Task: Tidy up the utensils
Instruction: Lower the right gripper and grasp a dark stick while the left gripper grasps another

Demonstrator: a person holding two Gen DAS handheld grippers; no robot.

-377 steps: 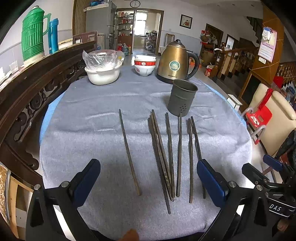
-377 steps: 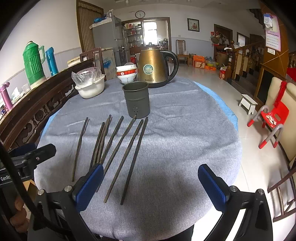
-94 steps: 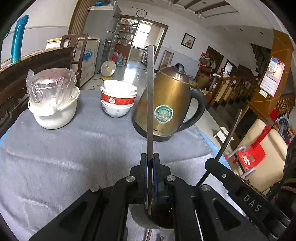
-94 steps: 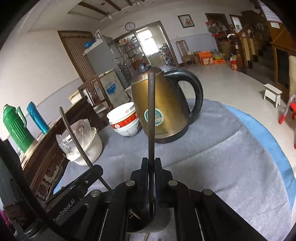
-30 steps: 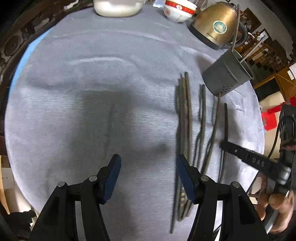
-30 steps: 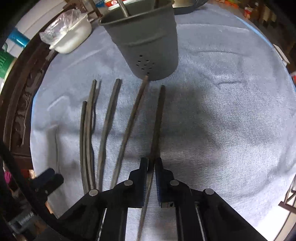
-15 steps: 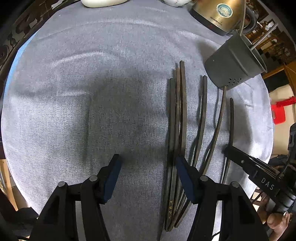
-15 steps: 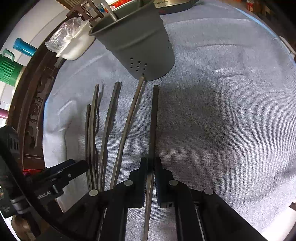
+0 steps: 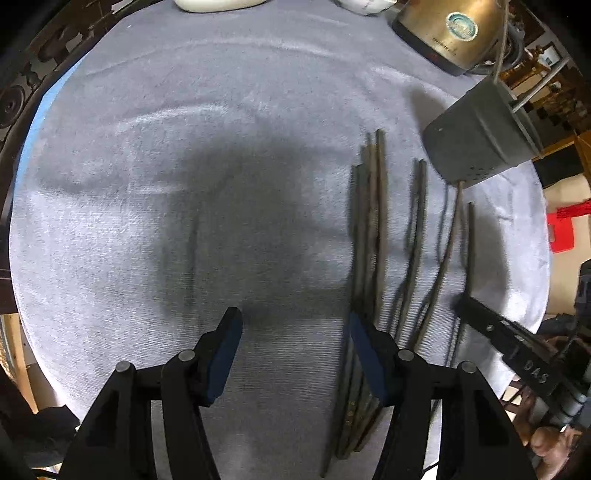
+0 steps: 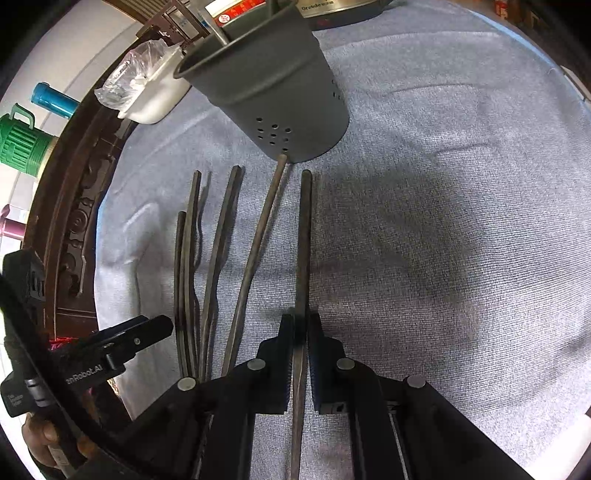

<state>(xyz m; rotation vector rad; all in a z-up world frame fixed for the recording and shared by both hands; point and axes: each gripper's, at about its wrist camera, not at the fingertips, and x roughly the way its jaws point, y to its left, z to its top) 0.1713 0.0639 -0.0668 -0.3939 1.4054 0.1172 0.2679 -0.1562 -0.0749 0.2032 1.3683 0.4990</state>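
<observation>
Several dark chopsticks lie in a row on the grey tablecloth. A grey perforated utensil cup stands at their far end with two chopsticks in it; it also shows in the right wrist view. My left gripper is open and empty, low over the cloth, its right pad next to the leftmost bundle of chopsticks. My right gripper is shut on the rightmost chopstick, which points toward the cup.
A gold kettle stands behind the cup. A white bowl wrapped in plastic and stacked bowls sit at the far edge. A dark carved wooden bench borders the table on the left. Green and blue flasks stand beyond it.
My left gripper has moved lower and closer to the leftmost chopsticks. My right gripper stays shut on the rightmost chopstick and has shifted slightly toward the cup.
</observation>
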